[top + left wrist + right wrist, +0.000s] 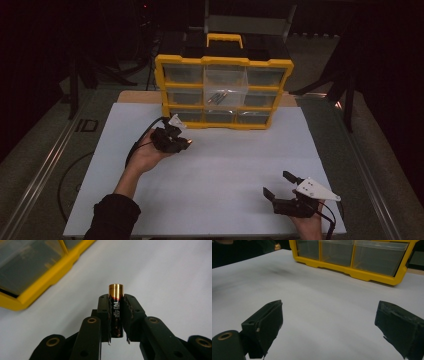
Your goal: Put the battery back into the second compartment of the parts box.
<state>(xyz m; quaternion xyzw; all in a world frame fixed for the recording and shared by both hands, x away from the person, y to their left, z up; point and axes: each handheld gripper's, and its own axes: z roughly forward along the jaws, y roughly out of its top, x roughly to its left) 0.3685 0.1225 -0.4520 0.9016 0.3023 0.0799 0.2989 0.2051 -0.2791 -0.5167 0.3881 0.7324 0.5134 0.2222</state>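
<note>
Black and gold, a battery [116, 312] stands clamped between the jaws of the left tool [116, 315], its gold end poking out past the jaw tips and its dark body wedged between the two pads. In the high view the left tool [172, 139] sits in an upturned palm, the left hand [147, 157] cupped beneath it and the dark-sleeved forearm running in from the bottom edge at a slant toward the middle of the worktop [215, 165]. That tool hangs just in front of the lower left corner of the yellow drawer box [223, 92], near its bottom row of clear drawers but apart from them; the left gripper view shows the yellow frame [47, 282] off to the upper left with bare white surface between it and the battery.

The right tool [280, 186] rests low by the near right edge of the worktop, held from below by the right hand [309, 225], with its grey three-cornered plate on top and its jaws pointing left and away. Its jaws stand wide apart with nothing between them; the right gripper view shows only white surface in the gap between the right tool's [329, 327] two black pads, and the drawer box [352, 260] well beyond.

Between the two tools the white sheet lies open across the middle and right. The drawer box closes off the far side, and one middle drawer there holds a few small dark pieces [217, 97].
</note>
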